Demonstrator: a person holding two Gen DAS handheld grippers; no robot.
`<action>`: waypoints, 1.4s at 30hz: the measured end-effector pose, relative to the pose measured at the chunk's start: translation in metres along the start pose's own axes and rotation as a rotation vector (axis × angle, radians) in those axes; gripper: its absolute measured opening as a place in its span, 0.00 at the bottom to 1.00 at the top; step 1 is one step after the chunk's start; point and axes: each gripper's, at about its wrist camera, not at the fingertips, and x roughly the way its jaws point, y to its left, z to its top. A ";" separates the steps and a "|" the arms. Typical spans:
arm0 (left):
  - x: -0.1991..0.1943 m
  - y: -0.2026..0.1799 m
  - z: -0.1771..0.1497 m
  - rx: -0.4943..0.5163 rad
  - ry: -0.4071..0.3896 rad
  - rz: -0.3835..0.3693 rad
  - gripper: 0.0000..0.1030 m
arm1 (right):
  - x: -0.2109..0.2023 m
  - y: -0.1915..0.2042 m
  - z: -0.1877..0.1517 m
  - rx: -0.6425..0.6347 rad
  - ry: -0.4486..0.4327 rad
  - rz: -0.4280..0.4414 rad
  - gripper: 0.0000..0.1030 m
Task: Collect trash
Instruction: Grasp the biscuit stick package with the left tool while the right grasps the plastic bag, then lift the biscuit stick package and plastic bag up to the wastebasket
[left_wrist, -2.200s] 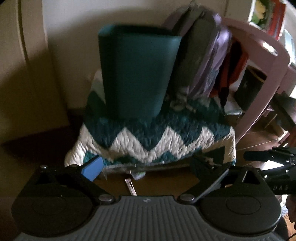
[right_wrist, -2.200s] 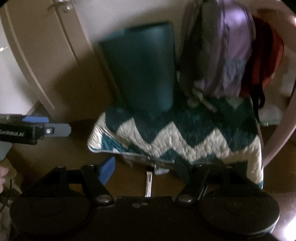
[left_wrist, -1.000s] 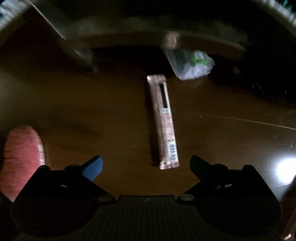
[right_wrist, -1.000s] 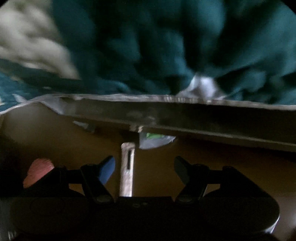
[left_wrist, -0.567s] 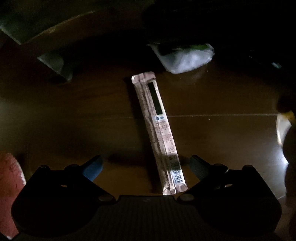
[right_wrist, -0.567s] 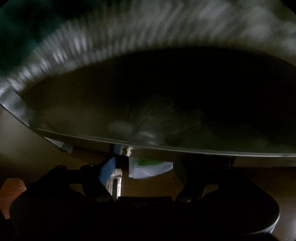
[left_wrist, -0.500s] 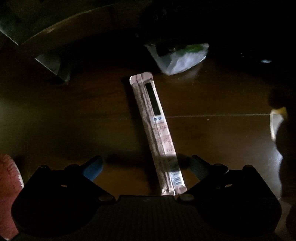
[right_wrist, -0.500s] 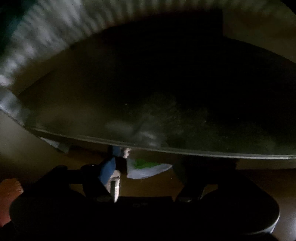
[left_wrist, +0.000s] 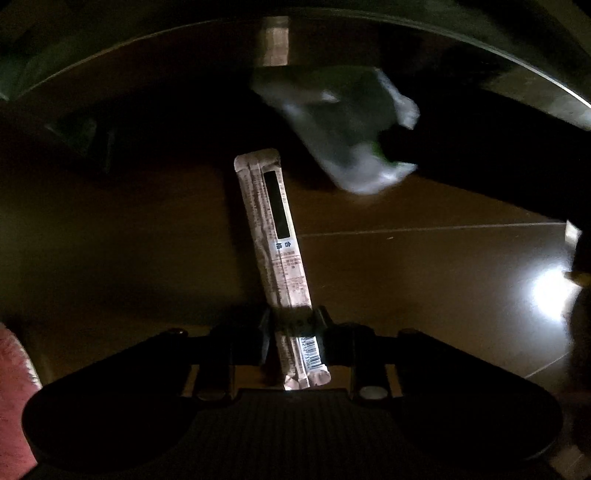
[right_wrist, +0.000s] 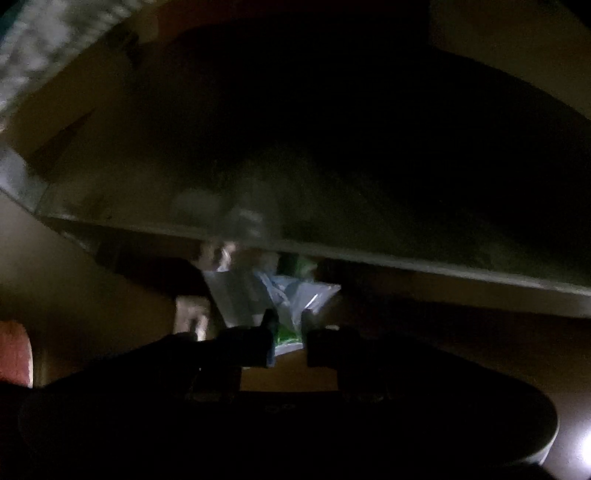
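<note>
On a dark brown floor (left_wrist: 406, 288) beneath a low piece of furniture, the left gripper (left_wrist: 293, 325), its jaws having just been closing, clamps across the near end of a long snack wrapper (left_wrist: 275, 236). The wrapper lies flat, its long axis running away from the gripper and leaning slightly left, the barcode end nearest the camera. The fingers pinch across its narrow width, so a straight lift looks likely to raise it lengthwise. Beyond and to the right, the right gripper (right_wrist: 286, 332), also just closing, pinches a crumpled clear plastic bag (right_wrist: 280, 299) with green print near the furniture's edge.
</note>
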 end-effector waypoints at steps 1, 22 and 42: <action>0.000 0.005 0.000 -0.007 0.012 0.005 0.23 | -0.004 -0.001 -0.002 -0.001 0.011 -0.006 0.07; -0.154 0.021 -0.034 -0.019 0.093 -0.076 0.18 | -0.208 0.035 -0.068 0.082 0.142 -0.053 0.02; -0.519 0.009 -0.083 -0.118 -0.515 -0.164 0.18 | -0.521 0.089 -0.013 -0.065 -0.286 -0.014 0.02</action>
